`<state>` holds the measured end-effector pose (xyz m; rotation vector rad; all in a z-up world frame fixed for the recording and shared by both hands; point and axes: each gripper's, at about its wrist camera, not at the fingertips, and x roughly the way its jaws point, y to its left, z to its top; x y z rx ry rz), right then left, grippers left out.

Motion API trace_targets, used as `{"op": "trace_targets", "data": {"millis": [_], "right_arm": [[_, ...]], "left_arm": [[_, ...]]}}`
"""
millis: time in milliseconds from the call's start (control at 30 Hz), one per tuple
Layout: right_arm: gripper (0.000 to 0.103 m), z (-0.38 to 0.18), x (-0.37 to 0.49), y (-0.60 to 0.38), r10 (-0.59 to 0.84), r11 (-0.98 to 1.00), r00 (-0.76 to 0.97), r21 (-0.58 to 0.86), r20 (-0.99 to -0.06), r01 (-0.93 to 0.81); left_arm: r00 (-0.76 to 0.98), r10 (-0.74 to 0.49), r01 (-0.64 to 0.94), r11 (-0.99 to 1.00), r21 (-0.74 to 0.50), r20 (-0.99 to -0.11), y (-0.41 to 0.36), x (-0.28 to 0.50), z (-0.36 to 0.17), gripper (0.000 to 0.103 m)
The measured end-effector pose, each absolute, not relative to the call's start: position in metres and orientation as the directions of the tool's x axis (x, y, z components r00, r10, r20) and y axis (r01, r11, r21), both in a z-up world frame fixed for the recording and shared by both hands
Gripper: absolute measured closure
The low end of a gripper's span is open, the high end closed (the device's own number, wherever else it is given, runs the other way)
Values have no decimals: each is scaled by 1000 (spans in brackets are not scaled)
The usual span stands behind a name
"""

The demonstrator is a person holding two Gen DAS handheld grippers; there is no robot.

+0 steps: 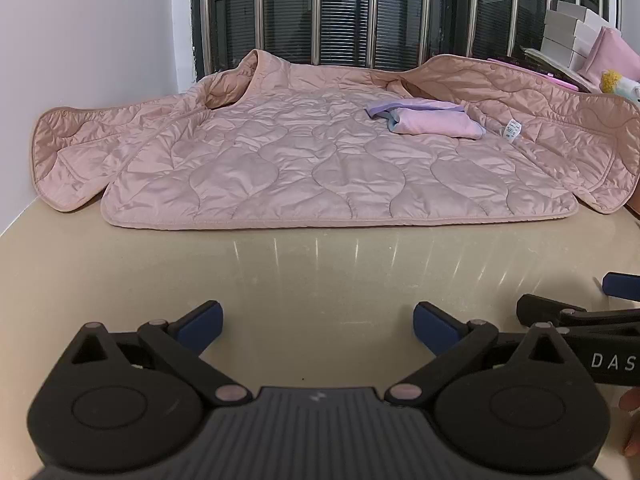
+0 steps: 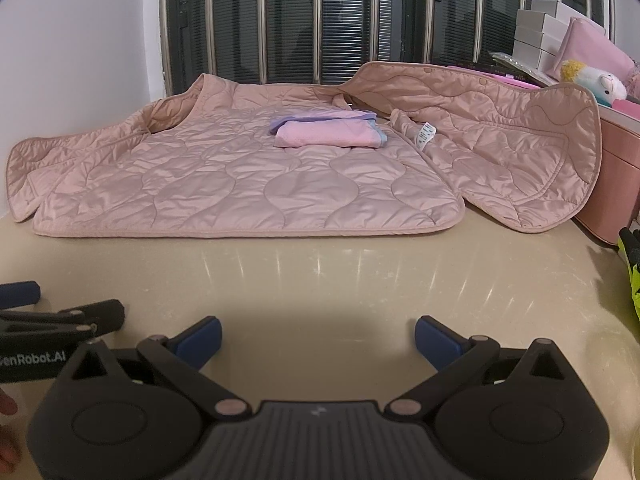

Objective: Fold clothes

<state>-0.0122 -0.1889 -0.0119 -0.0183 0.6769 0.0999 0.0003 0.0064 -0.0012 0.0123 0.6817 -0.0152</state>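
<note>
- We hold the left claw (image 1: 318, 322) spread wide above the bare near part of the counter (image 1: 320, 272), with nothing between its blue pads.
- Our right claw (image 2: 318, 336) hangs just beside it, equally spread and empty.
- The jacket (image 1: 320, 160) lies opened out flat, lining up, across the far half of the counter, its hem running parallel to the near edge.
- Its left front panel (image 1: 76, 152) flops toward the left edge by the white wall; its right front panel (image 2: 512, 152) drapes toward the right edge and rests against a pink box (image 2: 616, 184).
- On the jacket's back panel, toward the far right, sits a small folded pink and lilac cloth (image 1: 428, 120), already a neat packet.
- The jacket is a glossy pink shell stitched in wavy onion-shaped cells, puffy and rumpled, edged with a narrow binding.
- We judge it light, soft and springy: padded folds will likely want to puff back open, and the slick shell may slide on the smooth, shiny beige counter.
- We judge the bound edges of the front panels the best places to pinch, since the binding is thinner and firmer than the padding.
- A white care label (image 2: 426, 134) marks the right side seam.
</note>
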Motion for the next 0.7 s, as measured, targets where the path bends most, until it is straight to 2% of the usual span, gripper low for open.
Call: {"op": "trace_targets", "data": {"millis": [700], "right_arm": [[0,-12,-12,-189,85,995,774,13,-627,-99]], "left_arm": [[776,-30,45,999,7,-630,8,1,-1,1]]}}
